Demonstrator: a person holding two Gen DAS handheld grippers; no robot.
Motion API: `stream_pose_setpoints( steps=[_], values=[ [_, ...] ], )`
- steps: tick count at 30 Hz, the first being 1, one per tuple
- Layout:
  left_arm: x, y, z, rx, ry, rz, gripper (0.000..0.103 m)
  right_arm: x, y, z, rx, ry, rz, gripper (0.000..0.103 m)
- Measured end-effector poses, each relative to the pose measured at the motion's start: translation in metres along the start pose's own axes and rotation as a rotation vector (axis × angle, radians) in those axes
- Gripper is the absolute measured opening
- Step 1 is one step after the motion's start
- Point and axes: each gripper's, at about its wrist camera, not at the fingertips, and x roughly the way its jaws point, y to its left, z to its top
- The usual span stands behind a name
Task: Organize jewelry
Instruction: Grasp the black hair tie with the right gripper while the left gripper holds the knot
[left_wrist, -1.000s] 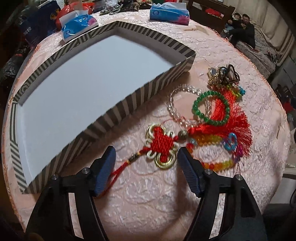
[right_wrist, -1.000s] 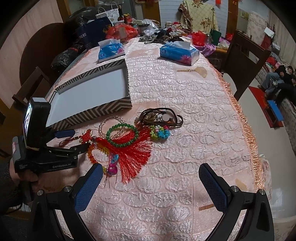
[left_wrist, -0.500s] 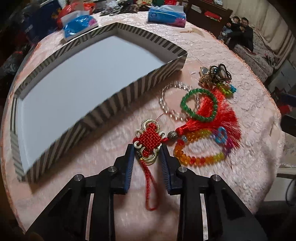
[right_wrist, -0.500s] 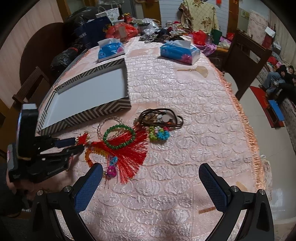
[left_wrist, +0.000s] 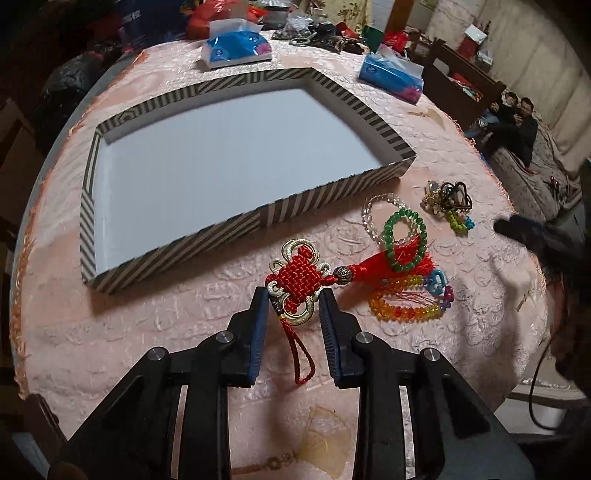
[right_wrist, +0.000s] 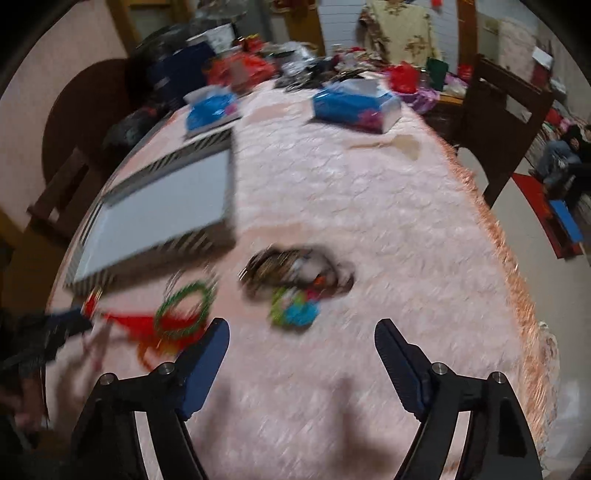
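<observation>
Left tongs (left_wrist: 293, 299) clamp red knot ornament (left_wrist: 298, 277)

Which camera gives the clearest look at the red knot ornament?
Left wrist: the red knot ornament sits sharp between the left gripper fingers, tassel under the green bracelet. Right wrist shows only a motion-blurred red streak at lower left.

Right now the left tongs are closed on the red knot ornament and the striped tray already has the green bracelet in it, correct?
Not quite. The striped tray holds nothing; the green bracelet lies on the tablecloth over the tassel, as the left wrist view shows. The left tongs are indeed closed on the red knot ornament.
</observation>
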Motion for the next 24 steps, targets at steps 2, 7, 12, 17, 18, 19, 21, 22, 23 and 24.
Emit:
stream_pose_setpoints(
  steps=[2, 7, 12, 17, 18, 19, 21, 22, 23, 24],
  values=[
    [-0.005, 0.001, 0.001, -0.007, -0.011, -0.015, 0.026, 0.009, -0.005, 0.012, 0.007, 0.012, 0.045, 0.08],
    [-0.031, -0.007, 0.011, -0.001, -0.065, -0.06, 0.026, 0.022, -0.003, 0.026, 0.003, 0.021, 0.109, 0.08],
    [-0.046, -0.009, 0.023, -0.02, -0.091, -0.084, 0.026, 0.037, -0.009, 0.034, -0.022, 0.034, 0.049, 0.065],
    [-0.044, -0.01, 0.026, -0.035, -0.079, -0.074, 0.026, 0.053, -0.016, 0.035, -0.073, 0.083, 0.041, 0.052],
    [-0.042, -0.011, 0.026, -0.036, -0.075, -0.073, 0.026, 0.055, -0.017, 0.035, -0.076, 0.085, 0.043, 0.049],
    [-0.041, -0.012, 0.026, -0.038, -0.071, -0.073, 0.026, 0.057, -0.018, 0.036, -0.081, 0.085, 0.057, 0.047],
    [-0.039, -0.013, 0.027, -0.038, -0.067, -0.068, 0.026, 0.059, -0.018, 0.038, -0.097, 0.078, 0.07, 0.044],
    [-0.039, -0.014, 0.028, -0.037, -0.066, -0.066, 0.026, 0.059, -0.018, 0.04, -0.102, 0.071, 0.091, 0.042],
    [-0.038, -0.014, 0.028, -0.036, -0.065, -0.066, 0.026, 0.06, -0.018, 0.042, -0.109, 0.069, 0.105, 0.041],
    [-0.038, -0.014, 0.028, -0.037, -0.065, -0.064, 0.026, 0.061, -0.017, 0.045, -0.119, 0.065, 0.107, 0.04]
  ],
)
